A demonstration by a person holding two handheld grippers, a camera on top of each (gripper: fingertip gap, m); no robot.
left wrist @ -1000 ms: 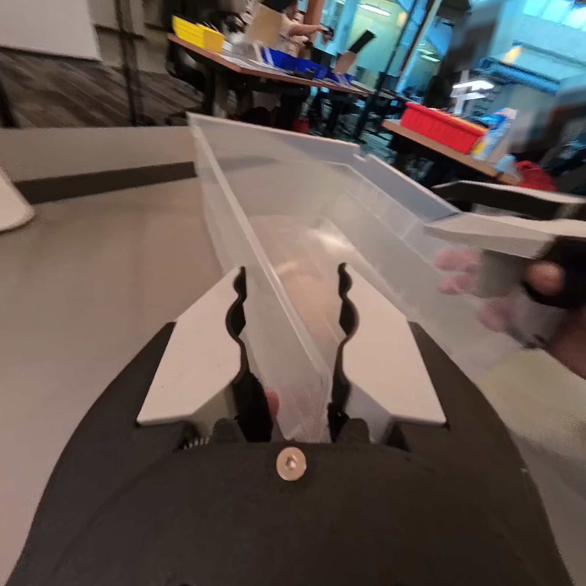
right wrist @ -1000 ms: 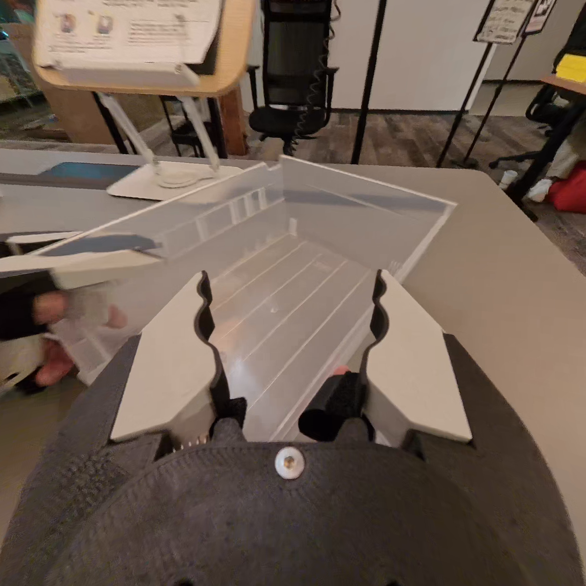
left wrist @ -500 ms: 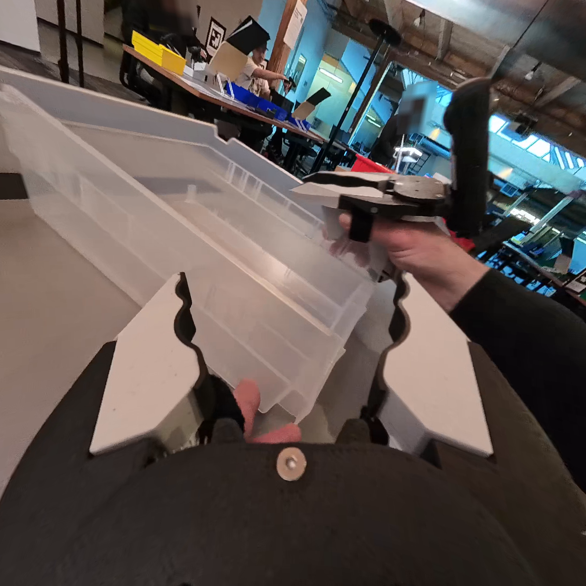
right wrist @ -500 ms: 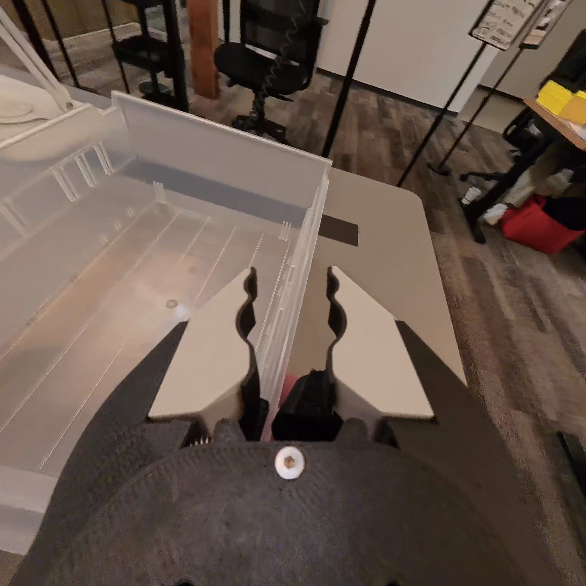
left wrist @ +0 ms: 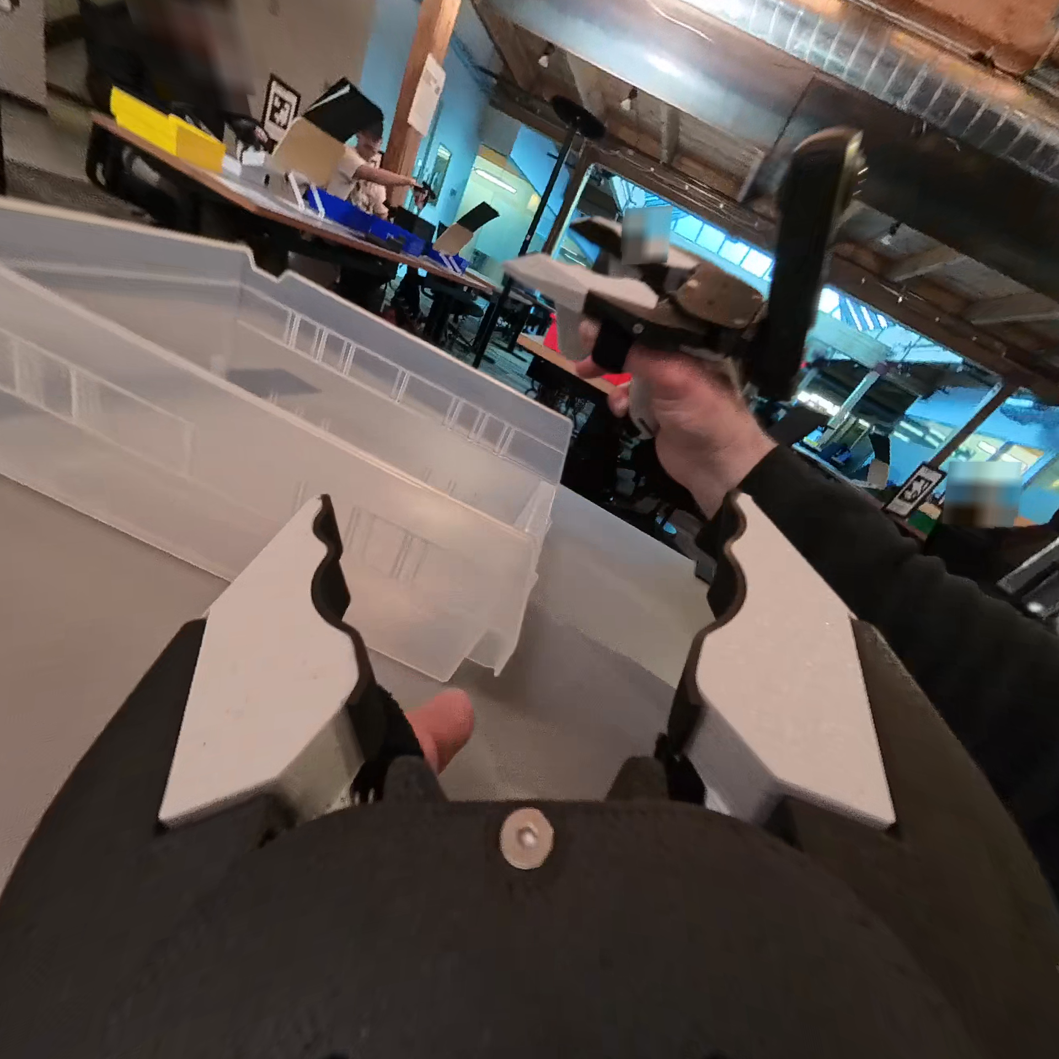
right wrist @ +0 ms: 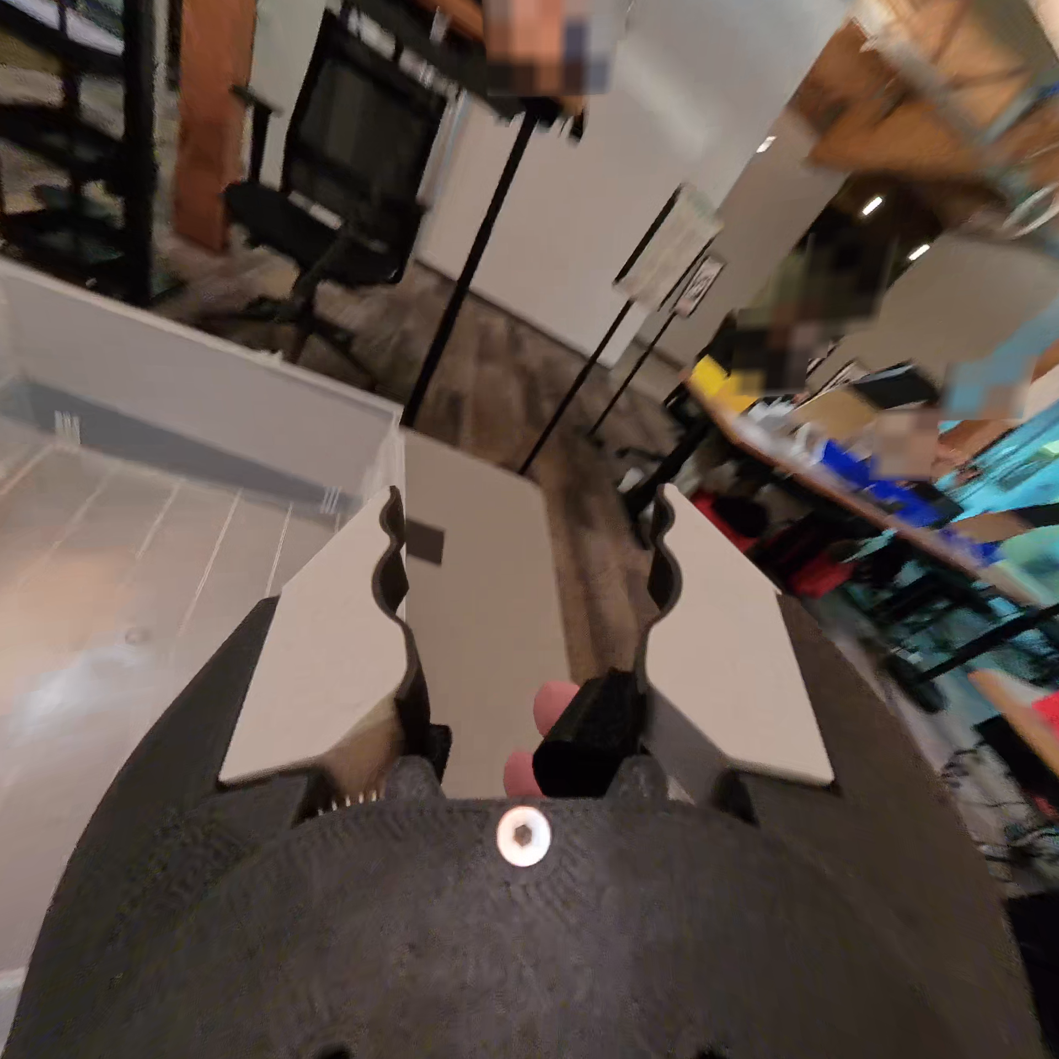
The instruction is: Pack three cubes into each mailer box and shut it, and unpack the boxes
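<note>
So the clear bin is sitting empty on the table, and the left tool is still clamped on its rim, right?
Not quite. The left tool is open and holds nothing; the left wrist view shows its fingers spread wide, with the corner of the clear bin lying beyond them. The rest holds: the bin sits empty on the table.

A pale grey table (left wrist: 601, 584) carries 1 large clear plastic bin (left wrist: 321, 435) — it sits directly on the tabletop, open side up, its near corner close to the table's edge. In the right wrist view the bin (right wrist: 189, 516) fills the left, and beside its wall a dark rectangular patch (right wrist: 423, 543) lies flat on the tabletop.
</note>
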